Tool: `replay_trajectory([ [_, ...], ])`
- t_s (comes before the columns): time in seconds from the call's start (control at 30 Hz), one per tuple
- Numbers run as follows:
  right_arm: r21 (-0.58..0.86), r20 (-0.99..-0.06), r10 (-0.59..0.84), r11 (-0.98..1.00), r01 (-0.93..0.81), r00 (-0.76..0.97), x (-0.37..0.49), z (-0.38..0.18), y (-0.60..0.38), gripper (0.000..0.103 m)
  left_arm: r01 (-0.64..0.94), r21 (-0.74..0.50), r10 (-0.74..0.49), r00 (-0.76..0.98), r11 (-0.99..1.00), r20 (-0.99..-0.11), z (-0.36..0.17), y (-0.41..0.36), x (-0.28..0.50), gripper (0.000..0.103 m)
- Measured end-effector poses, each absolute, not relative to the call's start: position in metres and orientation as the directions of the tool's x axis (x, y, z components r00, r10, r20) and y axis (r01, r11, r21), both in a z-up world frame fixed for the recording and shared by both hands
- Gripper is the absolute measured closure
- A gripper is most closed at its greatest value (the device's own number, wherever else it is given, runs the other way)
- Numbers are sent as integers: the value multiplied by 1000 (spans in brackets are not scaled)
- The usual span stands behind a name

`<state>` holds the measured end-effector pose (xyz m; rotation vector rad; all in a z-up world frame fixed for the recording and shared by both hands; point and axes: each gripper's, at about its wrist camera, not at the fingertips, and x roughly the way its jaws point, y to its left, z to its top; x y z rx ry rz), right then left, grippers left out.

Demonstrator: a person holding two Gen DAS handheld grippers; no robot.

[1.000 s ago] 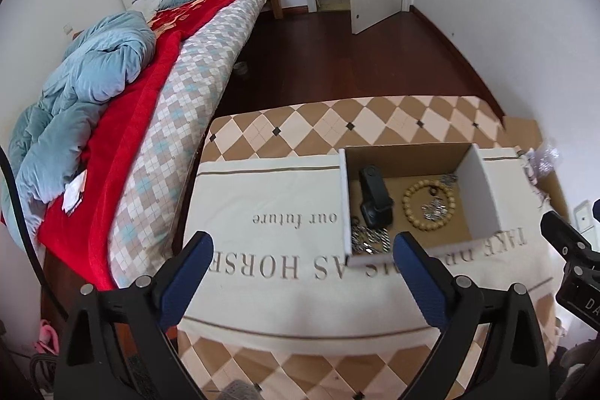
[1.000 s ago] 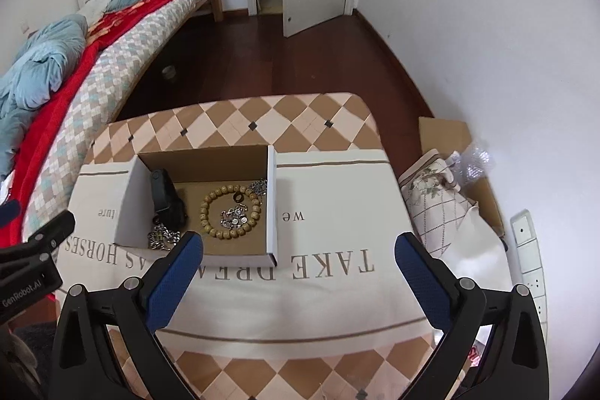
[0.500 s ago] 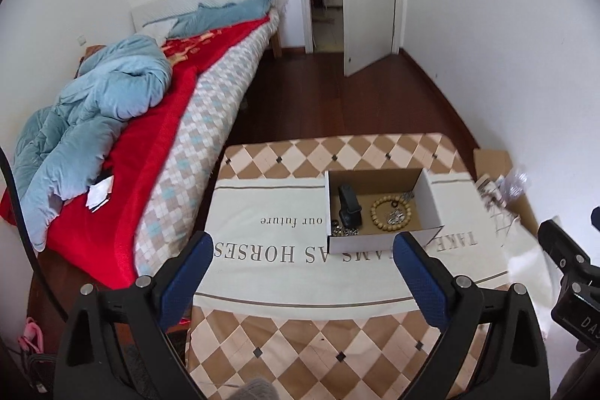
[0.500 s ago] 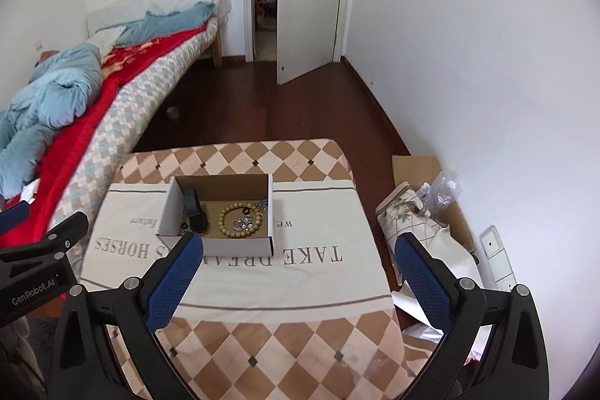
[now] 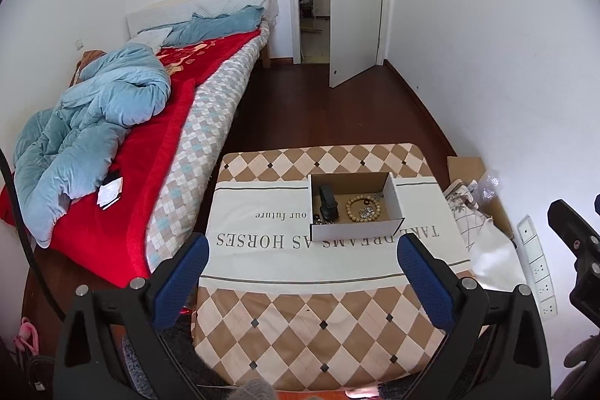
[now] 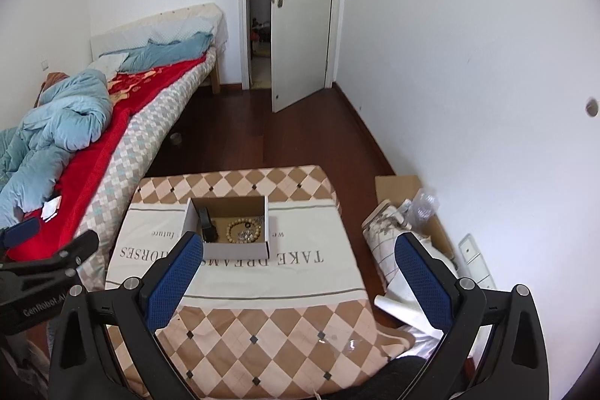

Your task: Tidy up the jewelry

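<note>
Tabletop jewelry box lies beyond both spread grippers.

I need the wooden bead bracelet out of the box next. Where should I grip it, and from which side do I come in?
Come straight down from above: the cardboard box has upright walls, so no side approach works. The bead bracelet lies flat as an open ring, with small silver pieces inside it. I would pinch its near arc, one finger inside the ring and one outside, using the open right hand-held gripper.

The silver pieces in the box are looking too small to identify (a tangled glint); its near wall is hiding some.
</note>
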<state>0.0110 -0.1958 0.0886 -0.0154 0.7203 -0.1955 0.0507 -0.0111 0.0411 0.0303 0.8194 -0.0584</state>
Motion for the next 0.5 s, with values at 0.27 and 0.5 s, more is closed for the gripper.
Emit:
replay_trajectory([
  [0.27, -88, -658, -176, 984, 158, 732, -3, 108, -194, 0, 43, -28, -50, 692, 999, -720, 66, -5, 42, 0],
  [0.5, -74, -682, -160, 986, 150, 714, 14, 100, -196, 0, 28, -17, -32, 675, 999, -737, 63, -7, 54, 1],
])
